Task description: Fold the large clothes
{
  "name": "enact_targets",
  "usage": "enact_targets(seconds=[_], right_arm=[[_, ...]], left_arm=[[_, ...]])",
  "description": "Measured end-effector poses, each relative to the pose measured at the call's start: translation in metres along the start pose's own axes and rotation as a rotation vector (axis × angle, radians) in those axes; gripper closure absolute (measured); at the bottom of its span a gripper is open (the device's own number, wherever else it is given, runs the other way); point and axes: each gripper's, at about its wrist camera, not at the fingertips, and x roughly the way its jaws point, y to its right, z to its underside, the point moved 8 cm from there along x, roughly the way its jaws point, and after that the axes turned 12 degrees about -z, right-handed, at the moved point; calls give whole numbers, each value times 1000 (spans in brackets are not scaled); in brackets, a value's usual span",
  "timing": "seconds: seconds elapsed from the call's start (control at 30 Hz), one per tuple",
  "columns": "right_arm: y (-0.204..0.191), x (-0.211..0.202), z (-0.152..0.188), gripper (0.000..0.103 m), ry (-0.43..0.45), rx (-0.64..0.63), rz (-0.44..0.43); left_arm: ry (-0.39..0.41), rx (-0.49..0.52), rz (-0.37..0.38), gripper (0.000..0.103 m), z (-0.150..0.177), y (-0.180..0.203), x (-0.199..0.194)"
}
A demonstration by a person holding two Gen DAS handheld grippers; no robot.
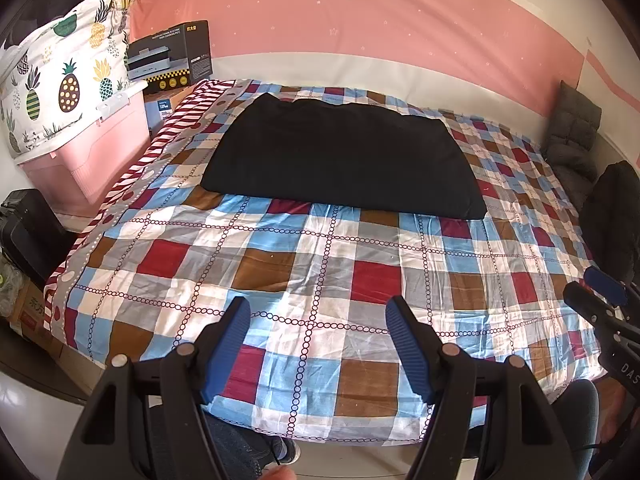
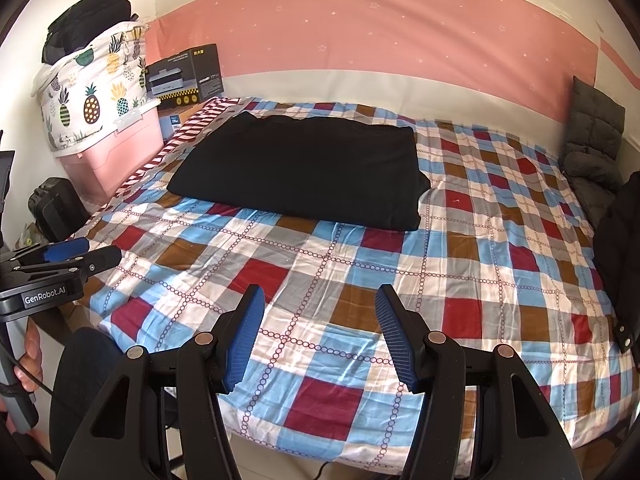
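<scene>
A black garment (image 1: 344, 156) lies folded into a broad, flat rectangle on the far half of the bed, a little left of the middle. Its near edge is straight, and its far edge shows a few soft bumps. Nothing touches it.

Under it, a checked quilt (image 1: 320, 280) in red, blue, brown, grey and white covers the whole bed. A red-and-white striped border runs along the quilt's left edge.

The left tongs (image 1: 318, 314) hover over the near end of the bed, spread apart, with only the quilt showing between the blue pads. The right tongs (image 2: 320, 304) hover just beside them to the right, also spread and holding nothing. Both are well apart from the garment. A hand (image 2: 30, 354) grips the handle of the left tongs at the near left.

To the left of the bed stands a pink storage box (image 1: 92, 152). On it sits a pineapple-print bag (image 1: 64, 76), with a black backpack (image 2: 86, 20) on top. A dark cardboard box (image 1: 172, 56) stands behind them, against the pink wall (image 1: 360, 20). A grey cushion (image 2: 592, 136) leans at the far right, and a dark jacket (image 2: 624, 248) hangs at the right edge.
</scene>
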Motion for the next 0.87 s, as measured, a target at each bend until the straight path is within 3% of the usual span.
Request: enact_targets(seconds=[0.87], right_arm=[[9, -1, 6, 45, -1, 12, -9]], left_arm=[[-16, 18, -16, 31, 7, 9, 4]])
